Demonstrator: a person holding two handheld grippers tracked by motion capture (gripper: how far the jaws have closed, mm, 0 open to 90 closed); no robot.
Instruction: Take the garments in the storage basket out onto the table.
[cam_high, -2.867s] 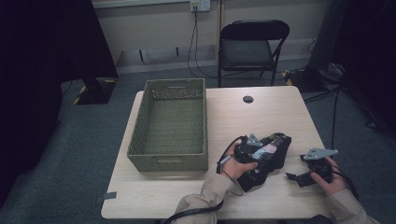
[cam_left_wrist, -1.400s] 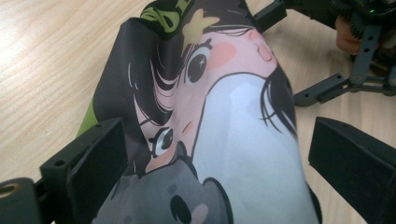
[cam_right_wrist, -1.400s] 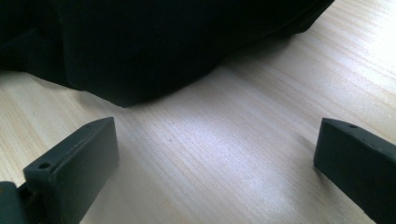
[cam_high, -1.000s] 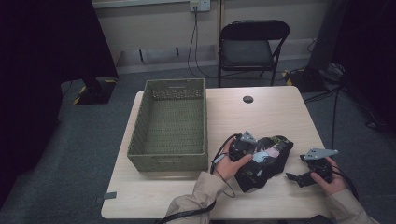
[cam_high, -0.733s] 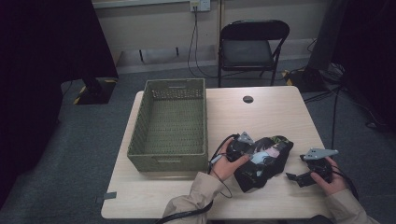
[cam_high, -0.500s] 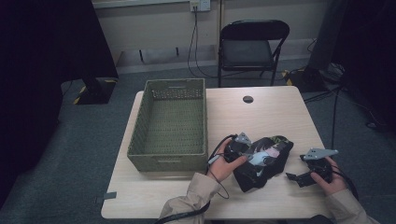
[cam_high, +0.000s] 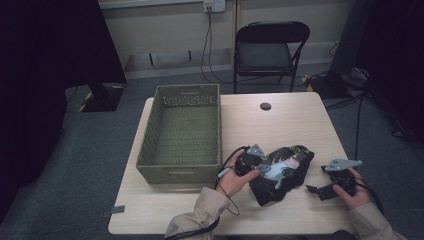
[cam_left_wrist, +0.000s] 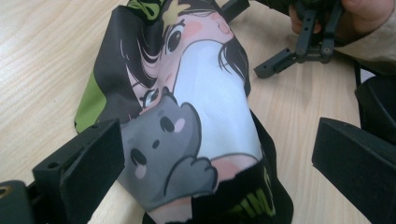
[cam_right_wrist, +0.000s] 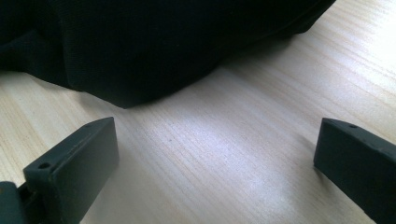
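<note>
A crumpled black cloth with a cartoon print lies on the table's near right part. In the left gripper view the cloth shows a pale figure and a grey animal. My left gripper stands open with its jaws wide on either side of the bundle, not pinching it. In the high view the left gripper rests at the cloth's left edge. My right gripper is open just right of the cloth, low over bare wood. In the right gripper view the right gripper faces the dark cloth, with a gap between them.
A green woven basket stands on the left half of the table. A small black round thing lies near the far edge. A black folding chair stands behind the table. The right gripper shows farther off in the left gripper view.
My left hand and gripper have shifted slightly left along the cloth's edge, and the bundle has moved a little with it. The right gripper has stayed put.
</note>
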